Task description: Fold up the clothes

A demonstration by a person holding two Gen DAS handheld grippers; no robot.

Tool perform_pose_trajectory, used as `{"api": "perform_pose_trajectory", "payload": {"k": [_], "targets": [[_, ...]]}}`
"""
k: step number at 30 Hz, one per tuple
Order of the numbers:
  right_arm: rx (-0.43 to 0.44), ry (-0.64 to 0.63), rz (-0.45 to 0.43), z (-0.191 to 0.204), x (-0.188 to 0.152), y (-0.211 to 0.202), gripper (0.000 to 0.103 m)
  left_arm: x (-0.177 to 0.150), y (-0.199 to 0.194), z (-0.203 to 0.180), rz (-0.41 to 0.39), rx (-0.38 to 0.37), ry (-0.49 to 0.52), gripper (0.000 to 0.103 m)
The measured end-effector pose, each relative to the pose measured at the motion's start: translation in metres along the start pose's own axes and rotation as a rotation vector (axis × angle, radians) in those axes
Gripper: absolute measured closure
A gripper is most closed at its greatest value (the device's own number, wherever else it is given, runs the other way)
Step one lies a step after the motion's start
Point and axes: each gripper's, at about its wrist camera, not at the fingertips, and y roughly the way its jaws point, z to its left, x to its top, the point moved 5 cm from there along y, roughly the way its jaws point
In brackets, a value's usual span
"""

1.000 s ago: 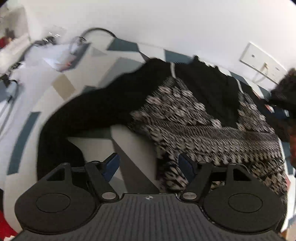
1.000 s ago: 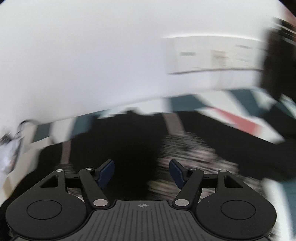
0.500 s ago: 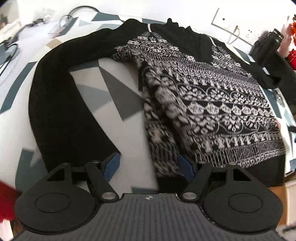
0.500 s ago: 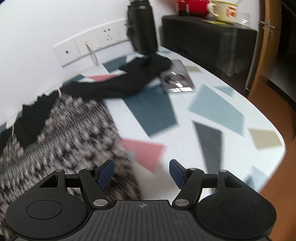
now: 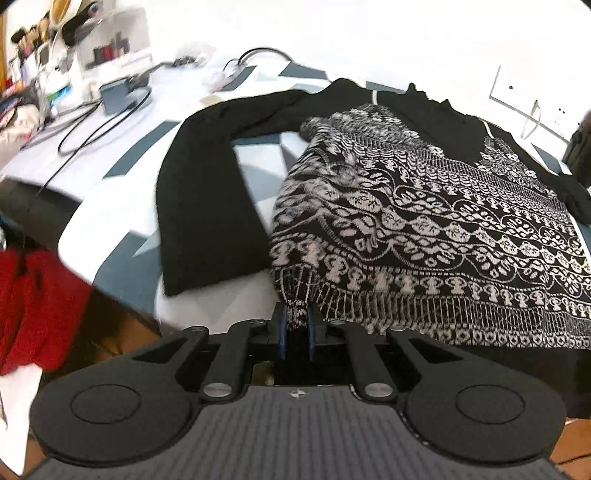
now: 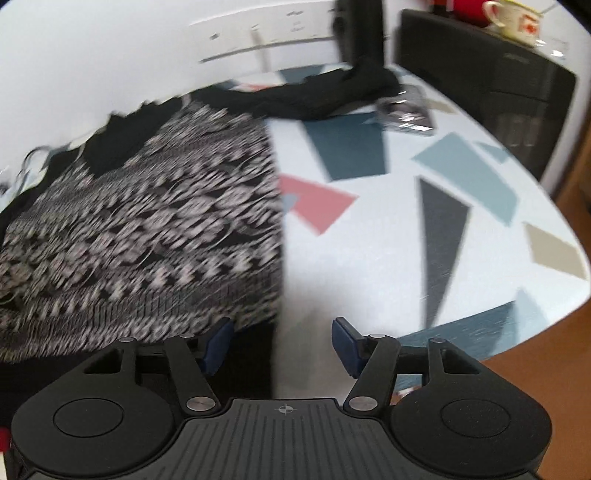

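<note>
A black sweater with a black-and-white patterned front (image 5: 424,229) lies spread on the table (image 5: 122,206), one black sleeve (image 5: 199,206) bent down toward the near edge. My left gripper (image 5: 295,325) is shut on the sweater's lower left hem corner. In the right wrist view the sweater (image 6: 140,229) fills the left side, its other sleeve (image 6: 314,96) stretched toward the back. My right gripper (image 6: 282,343) is open, just above the sweater's lower right hem corner.
The table (image 6: 461,206) has a white top with coloured shapes. Cables and a grey box (image 5: 118,98) lie at its far left. A red cloth (image 5: 33,306) hangs below the table edge. A black bottle (image 6: 360,29), wall sockets (image 6: 258,33) and a dark cabinet (image 6: 517,81) are at the back right.
My left gripper has dropped to the hem and shut on its left corner. My right gripper has moved toward the sweater's right hem corner and stays open.
</note>
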Motion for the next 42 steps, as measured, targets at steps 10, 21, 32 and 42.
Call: {"api": "perform_pose_trajectory", "payload": {"k": [10, 21, 32, 42], "targets": [[0.053, -0.040, 0.009, 0.006, -0.001, -0.015, 0.096, -0.007, 0.004, -0.007, 0.017, 0.049, 0.016, 0.092], [0.085, 0.066, 0.045, 0.001, 0.024, -0.033, 0.074, 0.004, -0.017, -0.007, 0.017, 0.073, 0.078, 0.041], [0.223, -0.021, -0.191, 0.121, 0.166, -0.023, 0.063, 0.052, 0.020, 0.044, -0.011, 0.094, 0.140, 0.040], [0.231, -0.089, -0.191, 0.221, 0.216, 0.018, 0.063, 0.083, 0.076, 0.046, 0.066, -0.014, 0.166, 0.038]]}}
